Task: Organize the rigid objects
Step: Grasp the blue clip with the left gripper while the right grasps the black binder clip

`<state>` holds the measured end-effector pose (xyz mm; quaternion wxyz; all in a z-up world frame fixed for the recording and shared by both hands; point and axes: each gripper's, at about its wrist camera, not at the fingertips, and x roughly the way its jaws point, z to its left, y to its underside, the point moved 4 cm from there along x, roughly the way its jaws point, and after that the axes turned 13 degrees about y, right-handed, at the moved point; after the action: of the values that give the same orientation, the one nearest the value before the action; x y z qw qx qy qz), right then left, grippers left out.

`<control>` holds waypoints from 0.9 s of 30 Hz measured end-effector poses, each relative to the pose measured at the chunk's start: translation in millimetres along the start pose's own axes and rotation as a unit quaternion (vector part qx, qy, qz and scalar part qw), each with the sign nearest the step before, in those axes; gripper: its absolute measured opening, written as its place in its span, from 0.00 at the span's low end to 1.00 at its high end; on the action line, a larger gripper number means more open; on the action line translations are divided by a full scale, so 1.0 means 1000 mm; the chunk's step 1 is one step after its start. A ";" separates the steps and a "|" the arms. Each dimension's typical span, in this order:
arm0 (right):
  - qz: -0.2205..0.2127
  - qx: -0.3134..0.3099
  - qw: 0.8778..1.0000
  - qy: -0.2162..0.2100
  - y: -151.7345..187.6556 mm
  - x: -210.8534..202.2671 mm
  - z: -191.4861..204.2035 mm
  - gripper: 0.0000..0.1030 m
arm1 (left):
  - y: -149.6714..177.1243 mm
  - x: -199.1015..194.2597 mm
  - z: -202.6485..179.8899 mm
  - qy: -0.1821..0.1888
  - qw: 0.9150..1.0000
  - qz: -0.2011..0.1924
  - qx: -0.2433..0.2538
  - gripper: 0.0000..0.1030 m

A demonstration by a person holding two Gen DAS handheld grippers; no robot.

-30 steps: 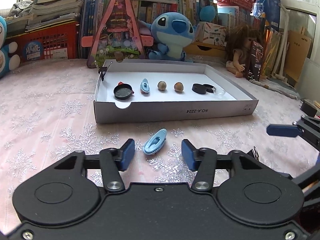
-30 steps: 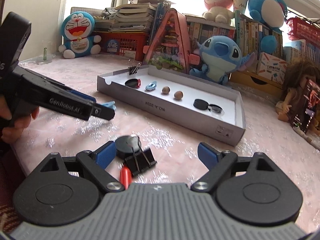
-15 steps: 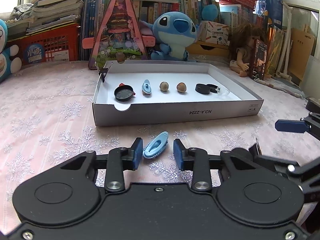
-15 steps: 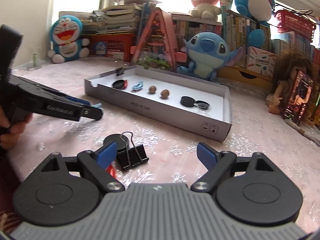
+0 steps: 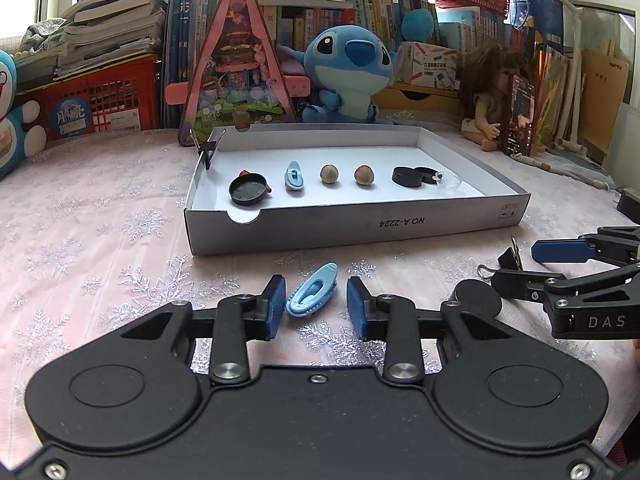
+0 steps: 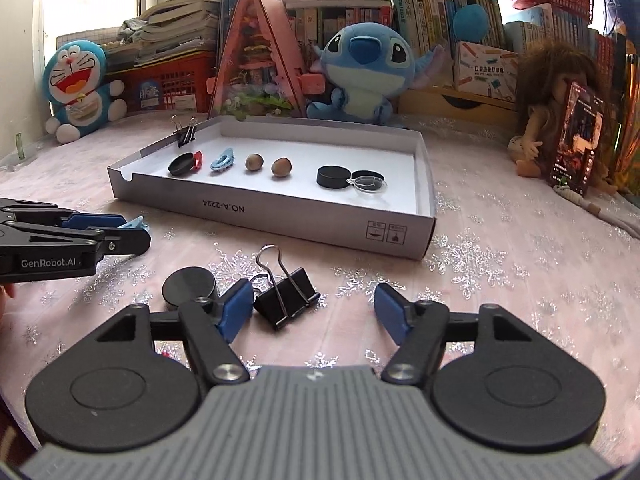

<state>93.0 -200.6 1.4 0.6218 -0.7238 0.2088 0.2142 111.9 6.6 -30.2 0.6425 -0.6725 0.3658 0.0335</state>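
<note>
Cloth (image 5: 88, 240), pink with silver snowflakes, is spread over the whole table. A white box (image 5: 360, 228) is seen at mid-frame in both views. Inside it, a row is laid out from left to right: a black lid (image 5: 247, 194), a blue clip (image 5: 294, 175), two nuts (image 5: 330, 173), and a black cap (image 5: 407, 177) beside a clear lid (image 6: 372, 182). A small binder clip (image 6: 185, 133) is clamped on the box's upper left corner.

The left gripper (image 5: 316, 302) fills the lower part of its own view. Its jaws are narrowed around a second blue clip (image 5: 312, 296) lying on the cloth, below the box; the left pad looks to be touching the clip, while a gap is left at the right pad, so no grip is made.

The right gripper (image 6: 316, 310) is seen at the bottom of the right wrist view, its jaws closing. A black binder clip (image 6: 288, 296) lies between them, just beside the left pad and well clear of the right one. A black disc (image 6: 189, 286) rests on the cloth left of that pad.
</note>
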 end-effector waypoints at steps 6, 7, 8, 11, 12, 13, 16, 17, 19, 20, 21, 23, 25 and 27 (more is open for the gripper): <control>-0.008 -0.016 1.000 -0.002 0.001 -0.002 0.006 0.74 | -0.001 0.001 0.000 -0.009 1.000 0.001 0.011 0.31; -0.008 -0.016 1.000 -0.002 0.001 -0.003 0.006 0.74 | -0.001 0.001 -0.001 -0.007 1.000 0.001 0.010 0.31; -0.008 -0.015 1.000 -0.004 0.001 -0.003 0.006 0.73 | -0.001 0.001 -0.001 -0.008 1.000 0.000 0.011 0.31; -0.011 -0.016 1.000 -0.010 0.002 -0.004 0.007 0.67 | -0.001 0.001 0.000 -0.009 1.000 -0.001 0.010 0.31; -0.013 -0.019 1.000 -0.012 0.002 -0.005 0.008 0.66 | -0.002 0.001 0.000 -0.010 1.000 -0.002 0.009 0.31; -0.016 -0.021 1.000 -0.014 0.003 -0.006 0.009 0.61 | -0.002 0.002 0.001 -0.013 1.000 -0.002 0.009 0.29; -0.024 -0.029 0.999 -0.024 0.004 -0.009 0.012 0.43 | -0.002 0.001 0.001 -0.020 1.000 -0.005 0.009 0.24; -0.027 -0.032 0.999 -0.025 0.004 -0.010 0.013 0.41 | -0.002 0.001 0.001 -0.020 1.000 -0.005 0.008 0.23; -0.031 -0.033 0.999 -0.022 0.004 -0.012 0.014 0.40 | -0.002 -0.001 0.001 -0.028 1.000 -0.004 0.008 0.14; -0.032 -0.032 0.999 -0.022 0.004 -0.013 0.015 0.39 | -0.002 -0.001 0.002 -0.032 0.999 -0.004 0.011 0.14; -0.032 -0.031 0.999 -0.023 0.004 -0.013 0.014 0.39 | -0.002 -0.002 0.002 -0.032 0.999 -0.003 0.011 0.14; -0.033 -0.029 0.999 -0.021 0.003 -0.015 0.014 0.39 | -0.002 -0.003 0.000 -0.028 1.000 -0.001 0.005 0.14; -0.036 -0.025 0.999 -0.019 0.000 -0.017 0.013 0.39 | -0.004 -0.004 0.000 -0.023 1.000 0.003 -0.001 0.14; -0.042 -0.019 0.999 -0.016 -0.004 -0.020 0.011 0.39 | -0.005 -0.006 0.000 -0.018 1.000 0.005 -0.009 0.14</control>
<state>78.7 -188.3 14.4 0.6192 -0.7403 0.1643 0.2037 110.5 8.5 -22.9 0.6430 -0.6756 0.3570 0.0518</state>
